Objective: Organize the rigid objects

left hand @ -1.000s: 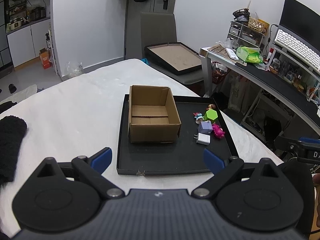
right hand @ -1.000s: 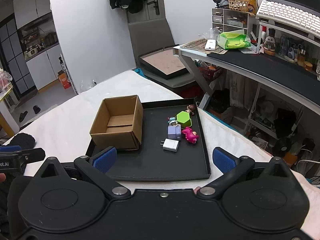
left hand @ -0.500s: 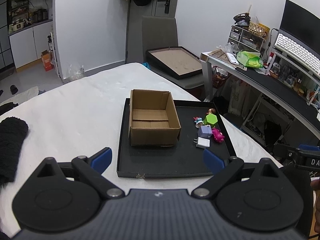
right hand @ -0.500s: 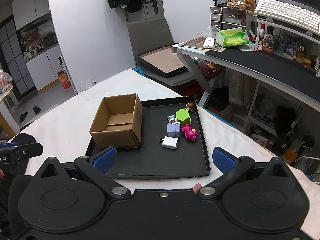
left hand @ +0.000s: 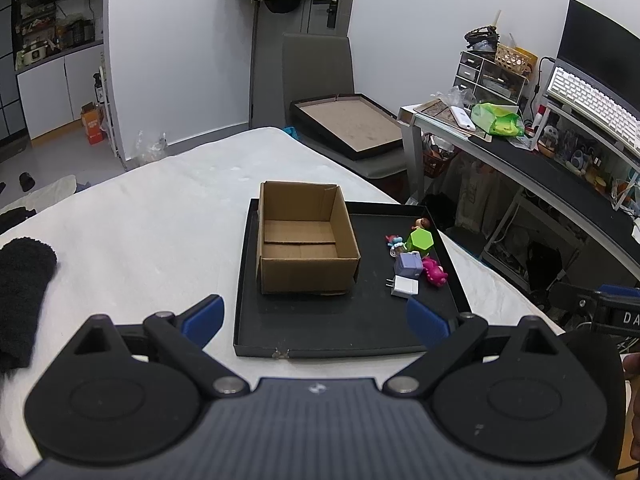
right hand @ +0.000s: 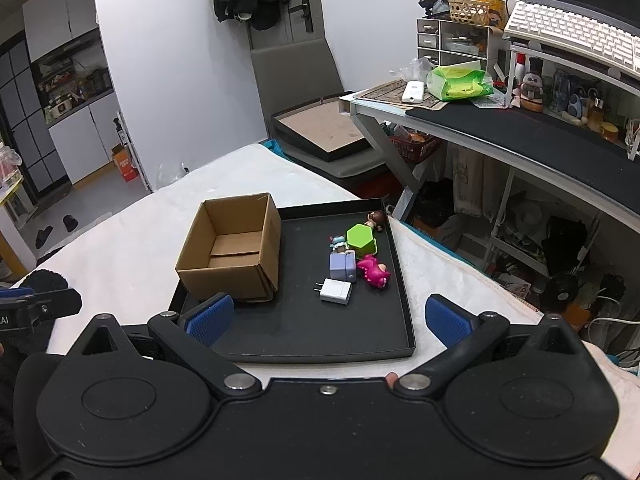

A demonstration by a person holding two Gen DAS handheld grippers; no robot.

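Observation:
A black tray lies on the white bed. On its left side stands an empty open cardboard box. Small items cluster on the tray's right: a white charger, a purple cube, a pink toy, a green hexagonal block, and small figurines. My left gripper hangs open before the tray's near edge, holding nothing. My right gripper is open too, over the tray's near edge.
A black fuzzy cloth lies at the bed's left. A grey chair with a framed board stands behind the bed. A cluttered desk with a keyboard runs along the right. The other gripper shows at each view's edge.
Both views have drawn back and risen slightly, so the tray and box sit a little farther off. Both grippers stay open, and nothing on the tray has moved.

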